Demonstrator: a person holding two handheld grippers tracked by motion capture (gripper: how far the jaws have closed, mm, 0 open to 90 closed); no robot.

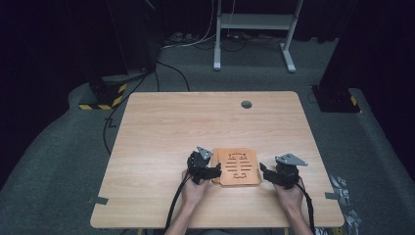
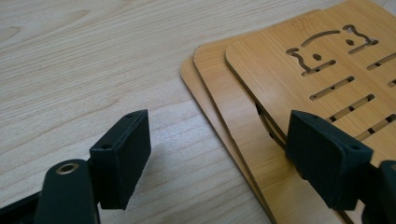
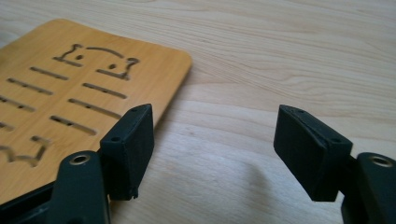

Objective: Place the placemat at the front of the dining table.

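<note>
Lab: black curtains, hazard-taped stand bases point(image 1: 103, 95), floor cables point(image 1: 195, 41), lone table point(image 1: 161, 127).

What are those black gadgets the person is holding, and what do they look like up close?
Each hand holds a black tool: the left tool and right tool. Each ends in two blocky black pads with small screw holes, carries a grey three-cornered plate on top and trails a black cable. The forearms are bare, no sleeves.

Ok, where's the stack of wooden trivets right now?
In the high view the stack of wooden trivets lies flat on the table's near half, right of centre, between the left tool and right tool.
</note>
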